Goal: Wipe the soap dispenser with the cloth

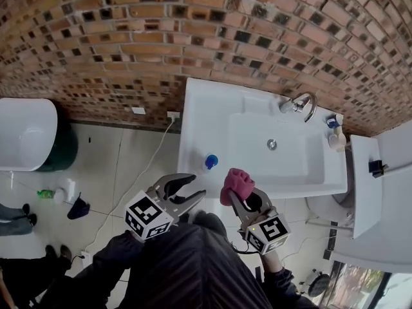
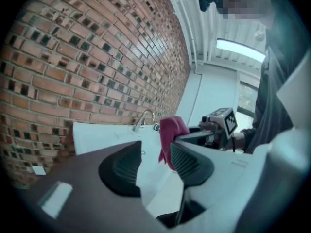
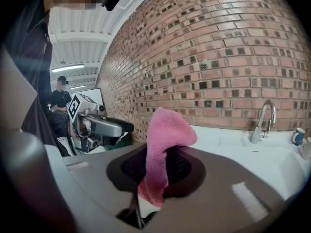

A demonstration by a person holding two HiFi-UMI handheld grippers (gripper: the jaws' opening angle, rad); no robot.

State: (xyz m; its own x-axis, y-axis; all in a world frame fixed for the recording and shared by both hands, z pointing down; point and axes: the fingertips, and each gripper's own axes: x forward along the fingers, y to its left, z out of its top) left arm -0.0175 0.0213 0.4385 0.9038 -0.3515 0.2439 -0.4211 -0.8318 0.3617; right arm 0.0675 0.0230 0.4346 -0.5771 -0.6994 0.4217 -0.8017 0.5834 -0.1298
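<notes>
The soap dispenser [image 1: 210, 161], seen from above as a blue top, stands on the front left corner of the white sink [image 1: 212, 108]. A pink cloth [image 1: 235, 181] is bunched in my right gripper [image 1: 239, 192], which is shut on it just in front of the sink's front edge, to the right of the dispenser. In the right gripper view the cloth [image 3: 165, 140] sticks up between the jaws. My left gripper [image 1: 198, 185] is open and holds nothing, just below the dispenser. The left gripper view shows the cloth [image 2: 171, 135] beyond its spread jaws; the dispenser does not show there.
A chrome faucet [image 1: 300, 104] stands at the sink's back, with two small cups [image 1: 335, 132] at its right end. A brick wall [image 1: 206, 31] runs behind. A white fixture [image 1: 26, 134] and floor clutter lie left, and a white unit [image 1: 365, 185] lies right. A person [image 3: 61, 101] stands far off.
</notes>
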